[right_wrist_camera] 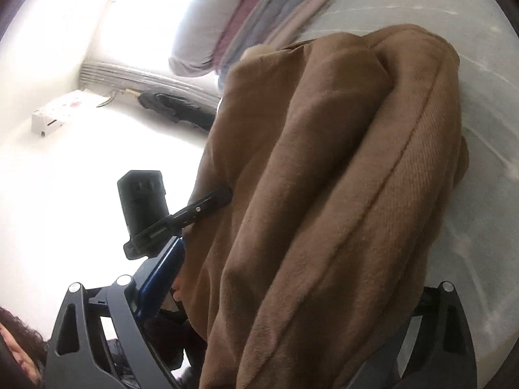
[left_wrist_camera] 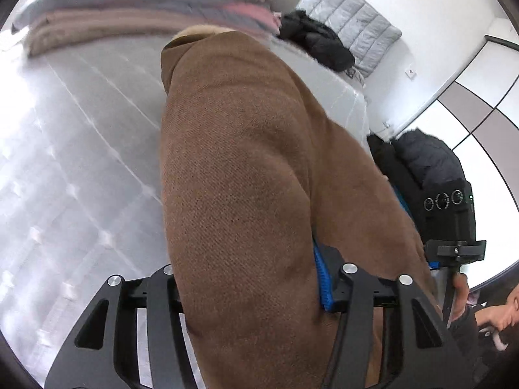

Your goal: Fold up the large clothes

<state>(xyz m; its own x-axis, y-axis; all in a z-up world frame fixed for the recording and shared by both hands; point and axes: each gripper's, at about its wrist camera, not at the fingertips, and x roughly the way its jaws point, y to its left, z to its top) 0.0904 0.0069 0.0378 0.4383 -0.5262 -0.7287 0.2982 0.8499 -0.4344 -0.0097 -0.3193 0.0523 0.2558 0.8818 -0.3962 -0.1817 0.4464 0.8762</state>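
Both the left gripper (left_wrist_camera: 253, 291) and right gripper (right_wrist_camera: 292, 291) are clamping the heavy brown coat (left_wrist_camera: 259, 162), which risks slipping out and bunching on the bed (left_wrist_camera: 81, 162).

The coat (left_wrist_camera: 246, 168) drapes over the mattress (left_wrist_camera: 81, 149), folded clothes (left_wrist_camera: 129, 9) stacked behind it.

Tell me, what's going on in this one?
A person is folding a big brown coat over a grey mattress, with a handheld gripper in each hand. The thick brown fabric fills the left gripper and drapes through the right gripper, so both appear to have hold of it. A stack of folded clothes lies at the far end, and dark jackets wait nearby.
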